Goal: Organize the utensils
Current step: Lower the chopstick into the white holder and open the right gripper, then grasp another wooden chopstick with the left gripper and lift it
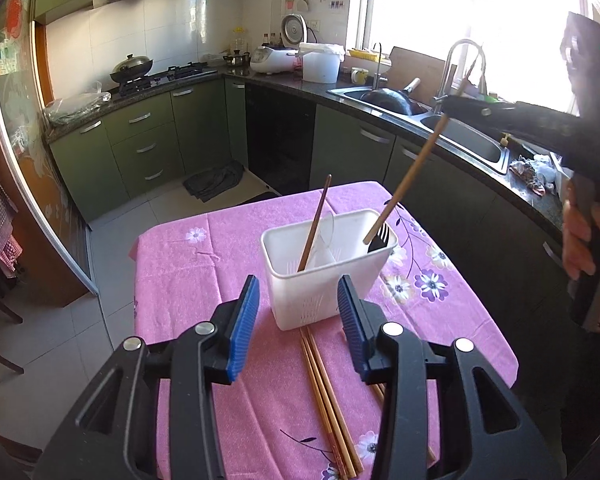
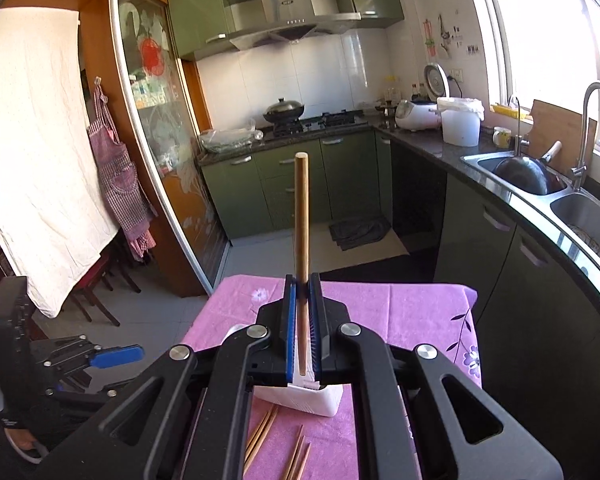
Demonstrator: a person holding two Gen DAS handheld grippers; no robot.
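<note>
A white utensil holder (image 1: 324, 268) stands on the pink tablecloth (image 1: 204, 264). A dark chopstick (image 1: 315, 224) leans in its left compartment and a black fork (image 1: 380, 237) sits in its right one. My right gripper (image 2: 302, 284) is shut on a light wooden chopstick (image 2: 301, 216); in the left wrist view that chopstick (image 1: 412, 172) slants down with its tip at the holder's right compartment. My left gripper (image 1: 298, 300) is open and empty, just in front of the holder. Several loose chopsticks (image 1: 328, 404) lie on the cloth between its fingers, and they show in the right wrist view (image 2: 260, 436) too.
Green kitchen cabinets (image 1: 140, 136) and a dark counter run behind and to the right of the table. A sink (image 1: 464, 136) with a wok (image 1: 392, 101) and tap is at the right. A grey mat (image 1: 214, 180) lies on the tiled floor.
</note>
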